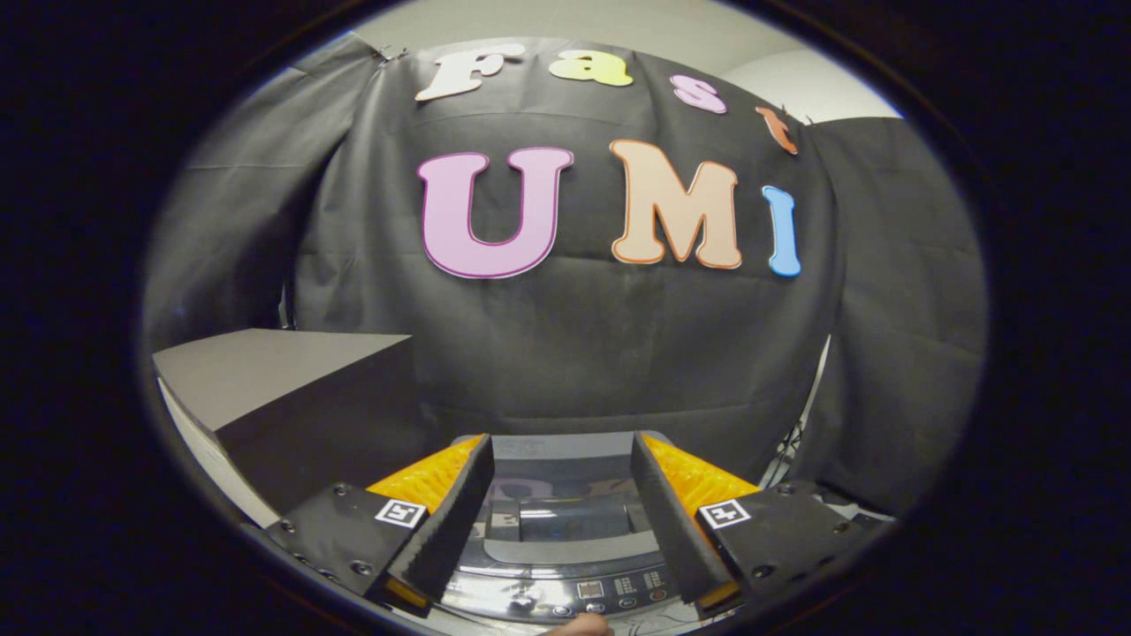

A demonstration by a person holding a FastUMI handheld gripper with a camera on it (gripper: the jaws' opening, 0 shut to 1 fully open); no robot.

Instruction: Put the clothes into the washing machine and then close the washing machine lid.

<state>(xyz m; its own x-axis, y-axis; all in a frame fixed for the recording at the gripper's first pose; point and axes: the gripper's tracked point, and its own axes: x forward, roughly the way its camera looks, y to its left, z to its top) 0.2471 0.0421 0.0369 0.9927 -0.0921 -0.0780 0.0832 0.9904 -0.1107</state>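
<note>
Gripper [562, 495] spread wide, holding nothing, poised above washing machine [565, 565]; lid [565, 517] down; control-panel [610, 592] markings too small to read.

No legible text on washing machine [565, 565] panel.

One fisheye camera rides on the gripper [562, 495] and looks forward along its two fingers [451, 508], which stand apart at the near edge of the scene with nothing between them. It sits above the washing machine [565, 548] and close to it, angled a little downward, so the machine's top with its control panel [588, 592] lies right below and between the fingers. The view faces the booth's black cloth wall [574, 336], which stands farther off beyond the machine. A dark box [292, 389] lies to the near left, beside the left finger.
</note>
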